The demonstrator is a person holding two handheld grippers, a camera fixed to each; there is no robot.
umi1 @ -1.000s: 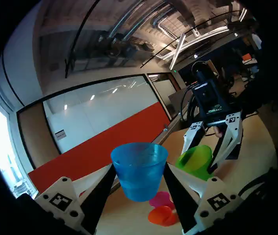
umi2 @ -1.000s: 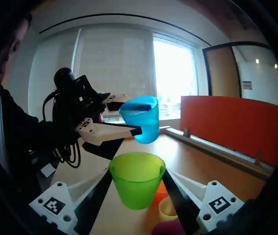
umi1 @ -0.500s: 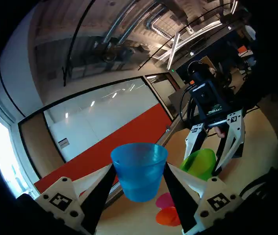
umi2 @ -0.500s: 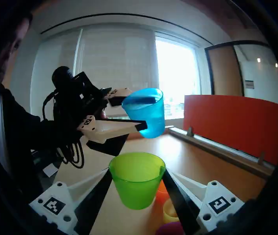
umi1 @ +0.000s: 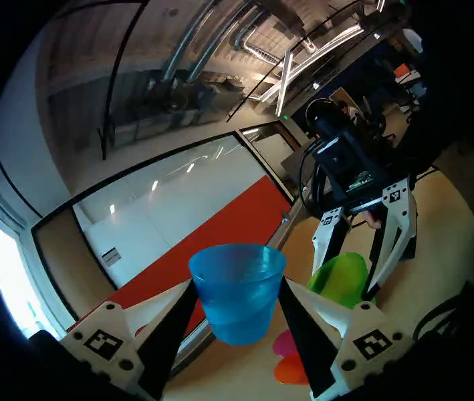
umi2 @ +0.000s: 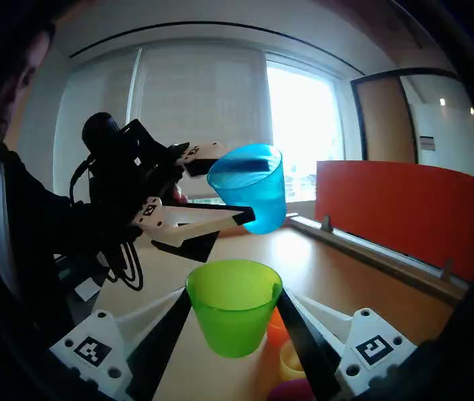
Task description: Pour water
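Left claw clamps blue cup, right claw green cup; table, window

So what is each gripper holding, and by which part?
The left gripper grips the blue cup by its sides; the right gripper grips the green cup by its sides.

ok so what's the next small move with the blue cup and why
Probably bring the blue cup over the green cup: it holds water and is tilted, but seems to hang higher and beyond the green one's mouth, so pouring now might miss.
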